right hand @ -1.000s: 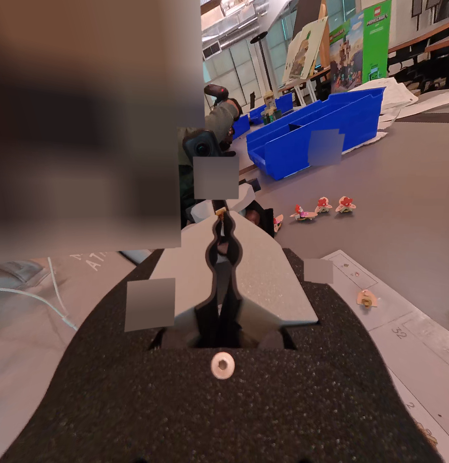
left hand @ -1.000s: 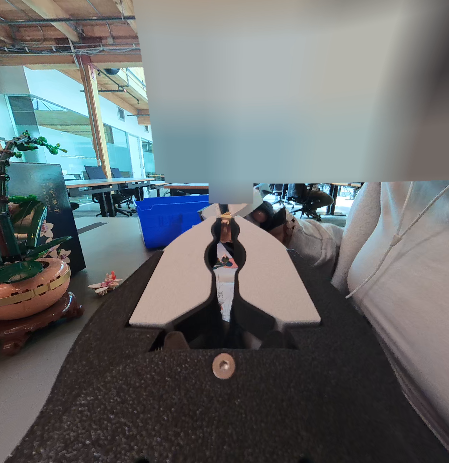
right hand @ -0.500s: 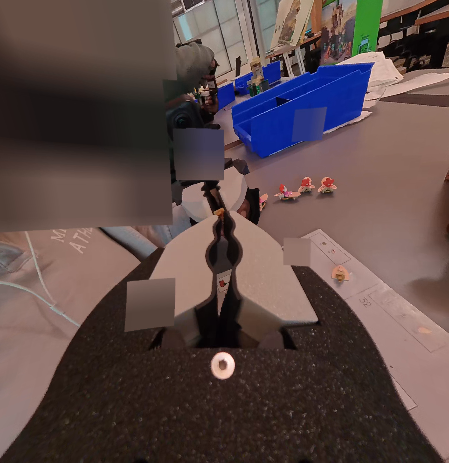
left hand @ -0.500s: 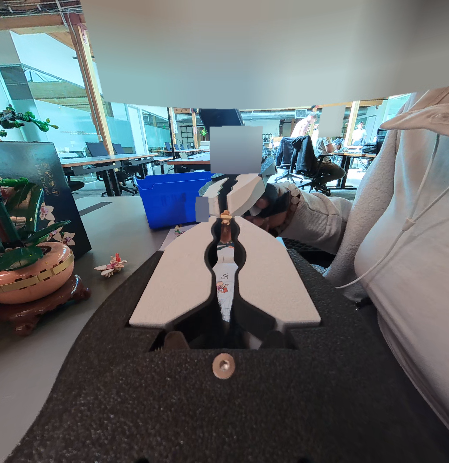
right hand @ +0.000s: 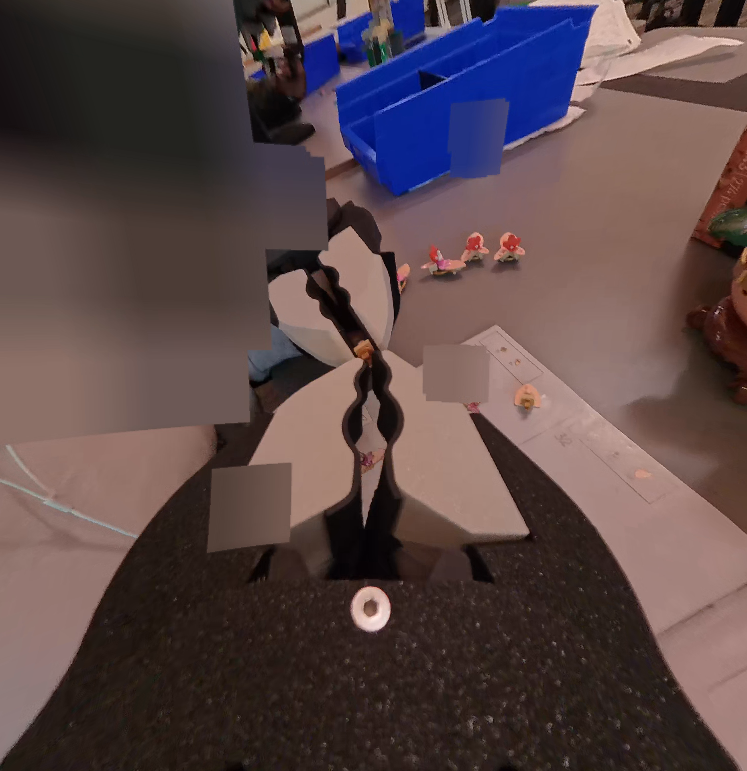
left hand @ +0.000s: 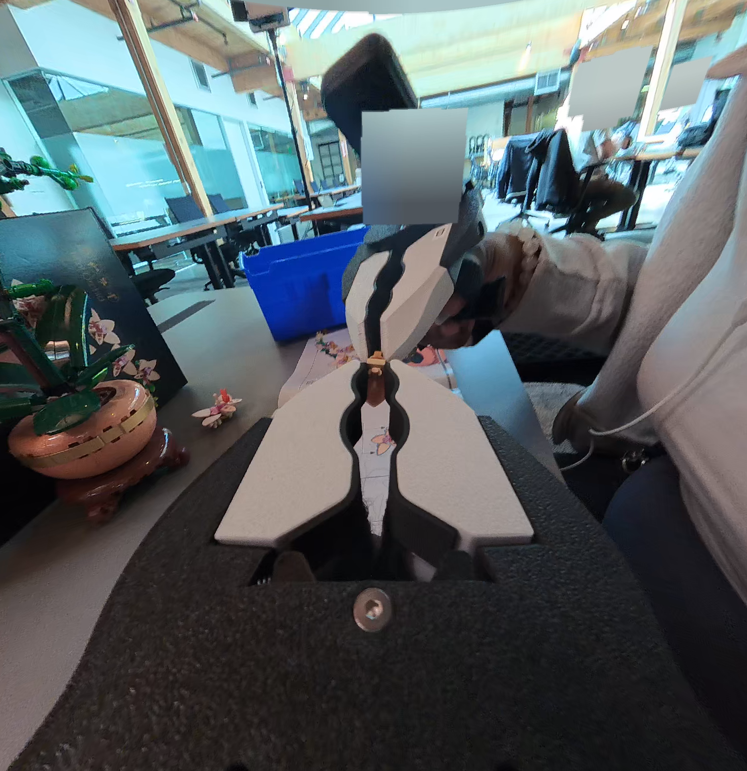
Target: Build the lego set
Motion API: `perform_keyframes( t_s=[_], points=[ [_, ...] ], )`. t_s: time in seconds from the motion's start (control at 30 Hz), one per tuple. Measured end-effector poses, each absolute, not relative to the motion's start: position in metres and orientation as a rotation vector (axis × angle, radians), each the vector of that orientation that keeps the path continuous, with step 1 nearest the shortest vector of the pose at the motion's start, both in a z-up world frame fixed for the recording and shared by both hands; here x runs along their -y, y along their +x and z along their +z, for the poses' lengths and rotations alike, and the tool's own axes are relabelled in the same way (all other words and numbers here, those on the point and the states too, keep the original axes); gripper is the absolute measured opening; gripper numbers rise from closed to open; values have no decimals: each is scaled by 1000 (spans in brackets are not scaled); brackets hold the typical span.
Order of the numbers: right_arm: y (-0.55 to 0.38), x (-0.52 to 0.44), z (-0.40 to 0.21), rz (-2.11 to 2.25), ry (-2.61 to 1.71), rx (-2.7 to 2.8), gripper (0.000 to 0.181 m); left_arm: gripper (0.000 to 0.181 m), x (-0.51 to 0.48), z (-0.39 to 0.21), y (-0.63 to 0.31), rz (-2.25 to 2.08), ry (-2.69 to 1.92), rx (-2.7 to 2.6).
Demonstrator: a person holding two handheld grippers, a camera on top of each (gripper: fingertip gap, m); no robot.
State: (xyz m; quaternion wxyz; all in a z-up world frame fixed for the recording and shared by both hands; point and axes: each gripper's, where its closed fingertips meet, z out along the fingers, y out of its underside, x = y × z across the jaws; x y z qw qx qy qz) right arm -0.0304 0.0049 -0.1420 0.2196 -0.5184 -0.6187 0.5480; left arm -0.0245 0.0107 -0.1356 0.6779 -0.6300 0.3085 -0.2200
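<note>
My left gripper (left hand: 376, 364) is shut on a small brown piece (left hand: 375, 388) topped by a tan stud piece (left hand: 376, 357), held above the instruction booklet (left hand: 321, 367). My right gripper (right hand: 369, 361) is shut and meets it tip to tip. It shows in the left wrist view (left hand: 398, 300), angled down onto the tan piece (right hand: 363, 348). The left gripper shows in the right wrist view (right hand: 346, 300). The orchid model in its pink pot (left hand: 84, 429) stands to the left.
A blue bin (right hand: 426, 125) stands behind. Three small flowers (right hand: 474, 250) sit on the grey table, another (left hand: 217, 411) near the pot. A pale petal piece (right hand: 527, 396) lies on the booklet (right hand: 592, 438). A dark box (left hand: 71, 271) stands behind the model. A person's white sweater (left hand: 697, 333) is close on the right. Both grippers' tips are close together, under 4 cm apart.
Both grippers stay shut and tip to tip on the small piece. Both views have tilted down toward the table, and the right gripper now angles down from above the left one.
</note>
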Motion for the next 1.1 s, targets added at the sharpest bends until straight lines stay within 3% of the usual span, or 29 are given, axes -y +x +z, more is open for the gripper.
perform_keyframes(
  t_s=[0.03,0.27,1.1],
  points=[
    [-30,-5,-144,1495,-1439,1725,1,7,-11,-137,-24,-486,-1422,-700],
    [-25,-8,-159,1366,-1469,1820,1,7,-13,-153,-18,-391,-1499,-792],
    [-20,6,-137,1760,-1329,1683,1,7,-1,-132,-11,-656,-1360,-694]
  ],
)
